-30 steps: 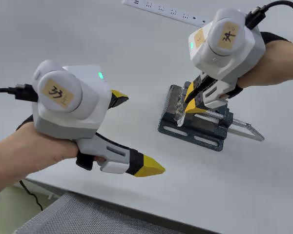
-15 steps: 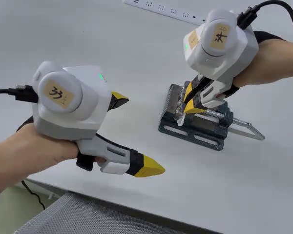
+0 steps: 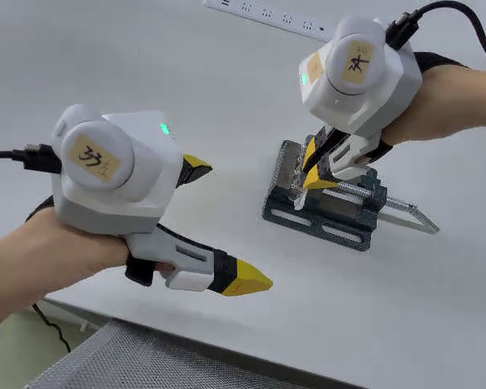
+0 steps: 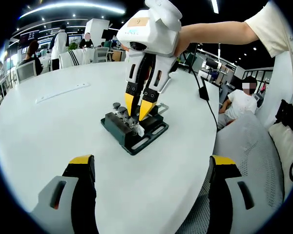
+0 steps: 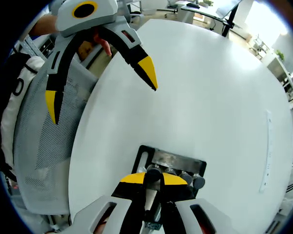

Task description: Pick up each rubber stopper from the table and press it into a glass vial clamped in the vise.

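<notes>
Yellow jaws narrow, right gripper (image 5: 154, 179) pinching stopper (image 5: 153, 172)

A tan sticker (image 3: 95, 157) atop the left claw (image 3: 231, 225) is showing a handwritten number, seemingly 33, while a second sticker (image 3: 355, 62) atop the right claw (image 3: 308, 180) is showing 34.

Vise (image 3: 322, 212) on table (image 3: 170, 89), power strip (image 3: 267, 14) behind

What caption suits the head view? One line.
Right gripper holds a stopper at the vise; left gripper hovers with jaws open.
</notes>
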`<action>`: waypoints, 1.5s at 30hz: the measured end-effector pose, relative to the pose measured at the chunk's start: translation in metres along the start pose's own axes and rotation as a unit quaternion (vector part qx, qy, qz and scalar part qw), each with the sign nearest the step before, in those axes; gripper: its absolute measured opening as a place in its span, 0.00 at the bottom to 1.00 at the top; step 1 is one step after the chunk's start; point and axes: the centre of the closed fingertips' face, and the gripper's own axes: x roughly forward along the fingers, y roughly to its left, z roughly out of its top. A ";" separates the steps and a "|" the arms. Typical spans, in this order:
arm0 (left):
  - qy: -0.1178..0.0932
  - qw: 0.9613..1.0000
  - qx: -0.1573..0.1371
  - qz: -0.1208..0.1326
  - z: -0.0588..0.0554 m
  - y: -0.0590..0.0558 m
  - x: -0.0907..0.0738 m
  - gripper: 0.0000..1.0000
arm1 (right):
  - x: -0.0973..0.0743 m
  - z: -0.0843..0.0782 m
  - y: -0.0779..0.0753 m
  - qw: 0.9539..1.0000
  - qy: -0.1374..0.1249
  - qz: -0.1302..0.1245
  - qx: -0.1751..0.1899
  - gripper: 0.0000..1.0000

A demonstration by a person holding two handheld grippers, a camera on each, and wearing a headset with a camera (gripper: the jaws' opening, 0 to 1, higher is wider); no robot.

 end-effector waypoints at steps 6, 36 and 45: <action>0.002 1.000 -0.001 -0.001 -0.001 -0.001 0.001 0.97 | 0.000 0.001 0.000 1.000 0.002 0.003 0.005 0.06; 0.000 1.000 -0.003 -0.008 -0.001 -0.002 0.005 0.96 | 0.001 0.002 0.001 0.996 0.054 -0.006 0.073 0.04; 0.002 1.000 -0.002 -0.010 -0.002 -0.004 0.006 0.96 | 0.001 0.003 -0.001 0.996 0.040 -0.011 0.085 0.05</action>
